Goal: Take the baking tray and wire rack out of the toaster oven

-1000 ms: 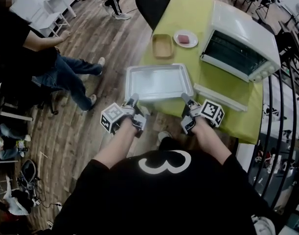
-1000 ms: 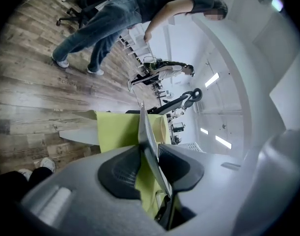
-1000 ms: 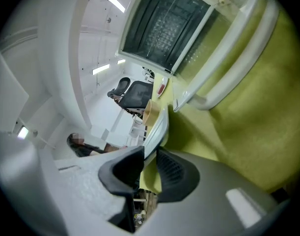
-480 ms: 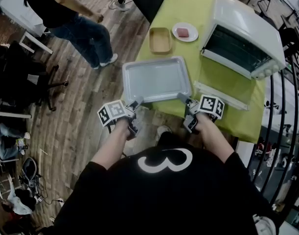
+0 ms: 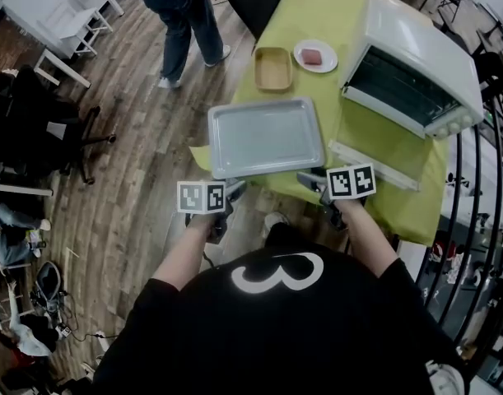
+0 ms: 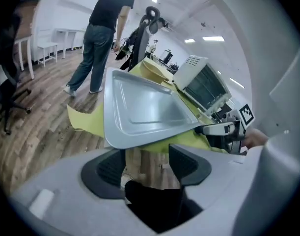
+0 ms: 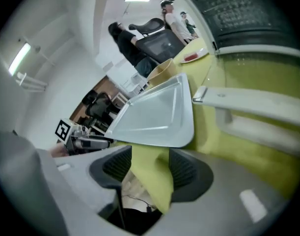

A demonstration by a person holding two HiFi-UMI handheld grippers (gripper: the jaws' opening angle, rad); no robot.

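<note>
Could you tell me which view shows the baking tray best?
The head view: the whole baking tray shows from above, lying on the green table. The left gripper view and right gripper view each show it slantwise, from one near corner.

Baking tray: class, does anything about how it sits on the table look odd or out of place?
Yes. The baking tray lies at the near corner of the table, with its left side and front rim jutting past the edge, over the floor. It looks poorly supported and might tip.
</note>
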